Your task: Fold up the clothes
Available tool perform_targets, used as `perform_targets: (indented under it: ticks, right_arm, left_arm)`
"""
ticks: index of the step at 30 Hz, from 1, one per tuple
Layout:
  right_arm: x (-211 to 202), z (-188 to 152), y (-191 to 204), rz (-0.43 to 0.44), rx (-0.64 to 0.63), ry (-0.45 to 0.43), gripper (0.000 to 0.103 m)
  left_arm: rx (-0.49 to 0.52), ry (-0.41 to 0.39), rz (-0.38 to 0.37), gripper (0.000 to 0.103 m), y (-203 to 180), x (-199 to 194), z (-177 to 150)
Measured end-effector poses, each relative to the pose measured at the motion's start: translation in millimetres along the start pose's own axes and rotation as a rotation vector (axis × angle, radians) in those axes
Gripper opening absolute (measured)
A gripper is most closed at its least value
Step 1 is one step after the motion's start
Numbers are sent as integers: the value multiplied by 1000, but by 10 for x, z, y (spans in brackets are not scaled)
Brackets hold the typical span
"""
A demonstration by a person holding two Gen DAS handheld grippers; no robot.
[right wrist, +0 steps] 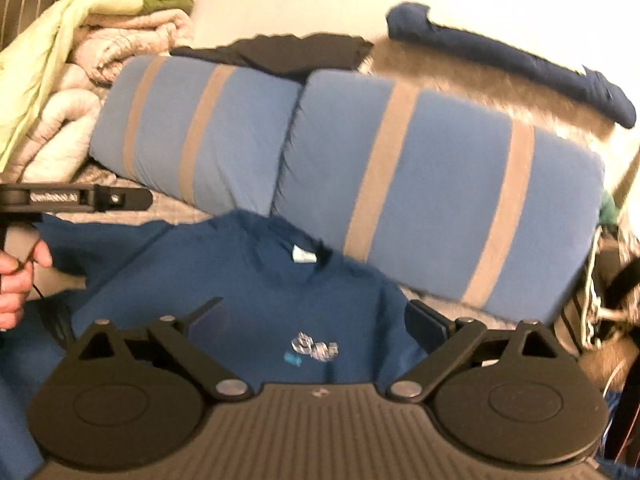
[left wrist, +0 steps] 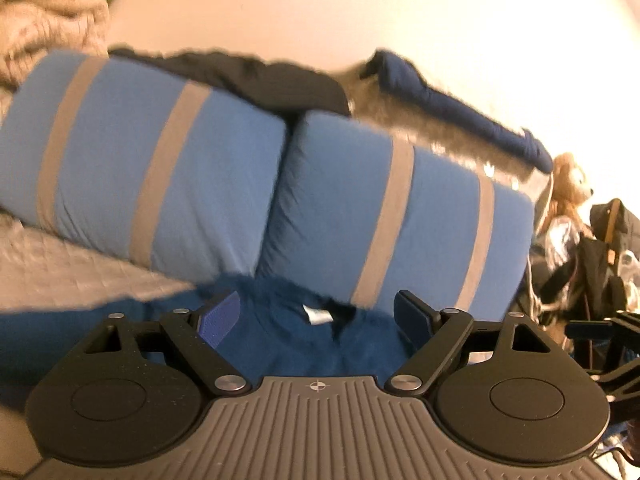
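A dark blue T-shirt (right wrist: 256, 280) lies spread on the bed, collar and white neck tag (right wrist: 303, 256) toward the pillows, a small print (right wrist: 314, 350) on its chest. My right gripper (right wrist: 316, 320) hovers above the shirt's chest, jaws wide apart with nothing between them. In the left wrist view the same T-shirt (left wrist: 296, 344) shows its collar and tag (left wrist: 316, 314) between the fingers of my left gripper (left wrist: 316, 314), which is open and raised above the cloth. The left gripper's body (right wrist: 72, 198) and a hand (right wrist: 16, 280) show at the left edge of the right wrist view.
Two blue pillows with grey stripes (right wrist: 440, 200) (left wrist: 152, 152) lean behind the shirt. Dark clothes (right wrist: 288, 54) and a navy garment (right wrist: 520, 60) lie behind them on a furry throw. Folded blankets (right wrist: 80, 60) pile up at left. A teddy bear (left wrist: 568, 184) and clutter sit right.
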State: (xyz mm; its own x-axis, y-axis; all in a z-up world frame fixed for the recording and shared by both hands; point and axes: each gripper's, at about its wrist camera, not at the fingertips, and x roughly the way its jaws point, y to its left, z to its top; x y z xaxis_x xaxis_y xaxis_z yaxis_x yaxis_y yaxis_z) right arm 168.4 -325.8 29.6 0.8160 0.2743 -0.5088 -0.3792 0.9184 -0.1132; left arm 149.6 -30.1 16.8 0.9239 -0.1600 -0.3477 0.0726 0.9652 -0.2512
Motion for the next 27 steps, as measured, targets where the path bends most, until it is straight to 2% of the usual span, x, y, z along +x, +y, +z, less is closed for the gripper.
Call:
perform_targets:
  ticks: [6, 11, 16, 20, 23, 27]
  right_arm:
    - [-216, 331, -111, 15, -6, -55, 99]
    - [-734, 579, -537, -54, 17, -145, 99]
    - [-1336, 758, -1066, -153, 36, -213, 99]
    - [-1687, 692, -1390, -176, 70, -224, 101]
    - [-1669, 430, -1471, -153, 102, -176, 101]
    - [-1392, -78, -1443, -124, 125, -61, 101]
  left_arm:
    - [48, -86, 18, 85, 349, -589, 658]
    - [108, -175, 50, 85, 733, -1181, 1146]
    - [186, -176, 157, 85, 1021, -1593, 1395]
    - [234, -133, 200, 85, 1233, -1697, 1276]
    - [213, -35, 202, 85, 1413, -1518, 956]
    - [121, 124, 109, 85, 1675, -1140, 373]
